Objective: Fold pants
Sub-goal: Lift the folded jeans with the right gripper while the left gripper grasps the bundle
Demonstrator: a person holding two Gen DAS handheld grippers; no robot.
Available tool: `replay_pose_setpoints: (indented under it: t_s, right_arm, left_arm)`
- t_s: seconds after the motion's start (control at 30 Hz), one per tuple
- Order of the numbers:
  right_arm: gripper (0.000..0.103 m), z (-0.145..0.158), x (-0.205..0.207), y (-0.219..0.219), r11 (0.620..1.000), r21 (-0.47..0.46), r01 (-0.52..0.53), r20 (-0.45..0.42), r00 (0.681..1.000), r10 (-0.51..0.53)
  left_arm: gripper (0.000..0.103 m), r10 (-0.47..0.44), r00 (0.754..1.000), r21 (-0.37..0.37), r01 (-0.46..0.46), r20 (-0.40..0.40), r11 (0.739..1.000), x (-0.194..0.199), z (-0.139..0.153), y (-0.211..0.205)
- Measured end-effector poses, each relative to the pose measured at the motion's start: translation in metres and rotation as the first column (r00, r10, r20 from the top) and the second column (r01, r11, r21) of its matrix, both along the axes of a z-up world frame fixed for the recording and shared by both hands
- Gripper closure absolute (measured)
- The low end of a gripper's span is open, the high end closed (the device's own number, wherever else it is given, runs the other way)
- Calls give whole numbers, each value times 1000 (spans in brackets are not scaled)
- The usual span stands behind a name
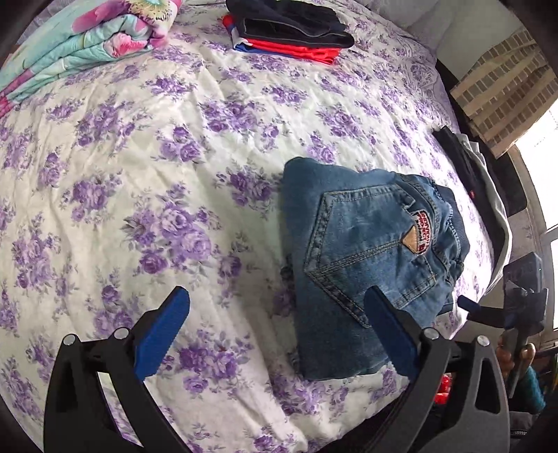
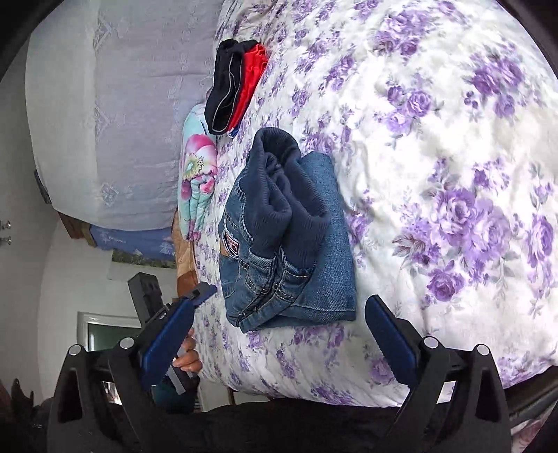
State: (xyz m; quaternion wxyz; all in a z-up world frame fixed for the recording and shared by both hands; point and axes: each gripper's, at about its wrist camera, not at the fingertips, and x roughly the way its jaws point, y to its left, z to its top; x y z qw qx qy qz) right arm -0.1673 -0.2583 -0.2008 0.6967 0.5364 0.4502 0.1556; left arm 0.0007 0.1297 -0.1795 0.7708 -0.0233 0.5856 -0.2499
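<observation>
**Operator:** What was the state of each tool, and where was the garment?

**Inspector:** The left tool point(image 1: 275, 334) was spread wide, holding nothing, its right finger point(image 1: 392, 334) overlapping the near edge of the garment in the left wrist view; contact could not be confirmed. The right tool point(image 2: 279, 341) was likewise spread and empty, just short of the garment. The small blue denim pants with the dark ribbed waistband point(image 1: 366, 251) lay as a compact rectangle on the white bed cover printed with purple roses point(image 1: 139, 174), near the bed's edge, back pocket and logo patch uppermost.

**Operator:** Why that arrangement?

**Inspector:** Judged from the compact shape, folding was complete or nearly so; the spread fingers suggested release. The waistband point(image 2: 279, 195) bunched upward, so a final flattening may have been required.

**Operator:** Anything else on the bed?

**Inspector:** A stack of folded dark navy and red garments point(image 1: 289, 31) sat well apart, probably the destination pile, beside a folded turquoise quilt with pink flowers point(image 1: 80, 45)
</observation>
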Motion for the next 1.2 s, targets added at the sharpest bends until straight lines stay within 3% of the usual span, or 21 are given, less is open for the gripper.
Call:
replay_pose_setpoints:
  t_s: [0.1,0.27,0.4,0.6,0.77,0.87,1.0,1.1,1.2]
  right_arm:
    - [4,-6,3,-2,999,36,4,16,1000,-4]
    - [4,-20,15,-1,999,-27,-44,4,999,44]
    - [4,-19,22,6,997,26,-72,39,997,71]
    - [3,-27,39,18,991,-31,-127,-11,992,127]
    - [3,-27,60,30,989,29,-148,-18,989,149]
    - [3,-13,55,31,980,87,-180,76,982,173]
    - [7,-38,63,31,987,22,-162,-27,986,162]
    - [3,-31,73,44,982,-12,-189,-6,982,189]
    - [3,-18,73,51,970,80,-231,55,972,227]
  left_arm:
    - [5,-5,999,-67,2,-54,998,-5,-15,-9]
    - [5,0,992,-160,-20,-126,987,-7,-41,-17]
    - [5,-24,983,-201,-13,-180,979,-9,-48,-20]
    - [5,-20,974,-254,-40,-227,966,-10,-58,-12]
    - [5,-27,975,-261,-33,-220,965,-10,-56,-20]
    - [5,-52,975,-290,-13,-217,957,-11,-53,-22]
    - [5,-52,970,-275,-16,-239,961,-6,-61,-27]
    - [5,-61,970,-276,-6,-237,961,-6,-61,-28]
    - [5,-59,968,-283,-13,-243,959,-3,-62,-26]
